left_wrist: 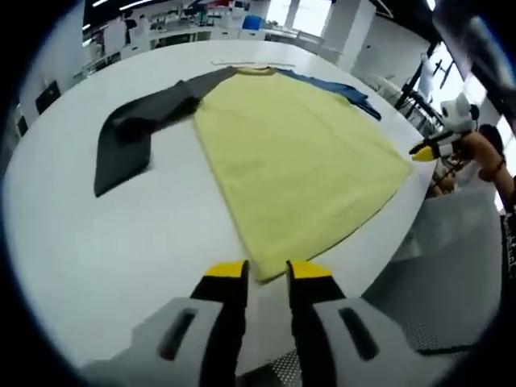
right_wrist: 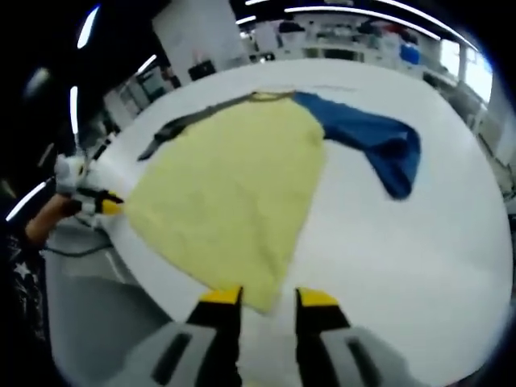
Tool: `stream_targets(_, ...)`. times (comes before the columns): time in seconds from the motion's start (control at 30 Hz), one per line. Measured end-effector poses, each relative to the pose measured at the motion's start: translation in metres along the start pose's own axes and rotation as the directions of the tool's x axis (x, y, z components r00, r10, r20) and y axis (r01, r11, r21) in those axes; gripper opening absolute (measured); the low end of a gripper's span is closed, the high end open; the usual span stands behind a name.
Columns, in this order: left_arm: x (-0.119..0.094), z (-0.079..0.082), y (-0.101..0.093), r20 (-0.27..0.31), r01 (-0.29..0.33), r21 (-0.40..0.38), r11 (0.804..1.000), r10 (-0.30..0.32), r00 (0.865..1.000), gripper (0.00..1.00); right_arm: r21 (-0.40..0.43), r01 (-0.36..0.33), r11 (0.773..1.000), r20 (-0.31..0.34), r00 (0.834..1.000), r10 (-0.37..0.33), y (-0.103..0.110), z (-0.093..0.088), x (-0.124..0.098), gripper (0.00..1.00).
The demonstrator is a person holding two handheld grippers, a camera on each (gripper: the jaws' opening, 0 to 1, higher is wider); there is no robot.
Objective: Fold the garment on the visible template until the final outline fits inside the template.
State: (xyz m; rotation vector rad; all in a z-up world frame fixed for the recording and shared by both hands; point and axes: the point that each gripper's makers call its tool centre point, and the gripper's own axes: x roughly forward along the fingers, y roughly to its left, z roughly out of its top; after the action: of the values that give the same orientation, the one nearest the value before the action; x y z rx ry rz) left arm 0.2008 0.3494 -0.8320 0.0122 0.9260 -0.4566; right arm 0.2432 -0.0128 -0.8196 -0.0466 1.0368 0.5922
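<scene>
Pale yellow cloth: the garment lies spread flat on the white table, body yellow, one sleeve dark grey, the other blue.

Left gripper view, left to right. Grey sleeve stretched out and bent downward on the tabletop. Yellow body in the middle, collar at the far end, one hem corner pointing at the left gripper. That gripper's yellow-tipped jaws stand apart, the hem corner just ahead of the gap; nothing clamped between them. Blue sleeve shows as a strip along the far right edge of the body. At the right table edge, the right gripper sits just beside the other hem corner, held by a person's hand; cannot tell from here how its jaws stand.

Right gripper view, left to right. Left gripper at the table edge, near the yellow hem corner. Garment fans out mid-table; grey sleeve thin at far left, blue sleeve folded over at right. Right gripper jaws parted, hem corner just in front, not pinched.
</scene>
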Motion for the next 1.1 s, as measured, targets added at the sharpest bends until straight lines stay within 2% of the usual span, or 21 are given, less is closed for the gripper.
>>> stream_targets(0.07, -0.001, 0.004, -0.001, 0.018, -0.003, 0.001, 1.0, 0.003, 1.0, 0.35, -0.004, 0.013, 1.0, 0.039, 0.999, -0.012, -0.003, 0.007, -0.002, 0.4)
stream_targets(0.17, -0.001, 0.014, 0.001, 0.062, -0.021, 0.049, 0.999, 0.018, 0.998, 0.51, -0.003, 0.024, 1.0, 0.076, 0.997, -0.023, -0.005, 0.014, -0.003, 0.51)
stream_targets(0.27, -0.003, 0.024, 0.001, 0.105, -0.034, 0.08, 0.996, 0.026, 0.994, 0.59, 0.016, 0.024, 1.0, 0.114, 0.993, -0.026, -0.009, 0.022, -0.003, 0.58)
stream_targets(0.43, -0.008, 0.04, -0.004, 0.167, -0.035, 0.097, 0.995, 0.019, 0.986, 0.69, 0.032, 0.032, 0.999, 0.145, 0.989, -0.036, -0.015, 0.029, -0.003, 0.72)
stream_targets(0.63, -0.009, 0.047, -0.003, 0.199, -0.028, 0.094, 0.995, 0.009, 0.98, 0.79, 0.066, 0.048, 0.997, 0.174, 0.983, -0.059, -0.026, 0.038, -0.002, 0.84)
stream_targets(0.77, -0.009, 0.052, -0.002, 0.221, -0.002, 0.062, 0.998, -0.012, 0.975, 0.86, 0.098, 0.05, 0.994, 0.197, 0.978, -0.069, -0.037, 0.045, -0.003, 0.85)
stream_targets(1.03, -0.009, 0.061, 0.001, 0.252, -0.01, 0.081, 0.997, -0.01, 0.968, 0.99, 0.174, 0.068, 0.982, 0.256, 0.96, -0.112, -0.064, 0.068, -0.003, 0.85)
stream_targets(1.1, -0.01, 0.064, -0.001, 0.266, -0.006, 0.089, 0.996, -0.017, 0.964, 0.99, 0.195, 0.075, 0.978, 0.27, 0.955, -0.127, -0.075, 0.074, -0.002, 0.85)
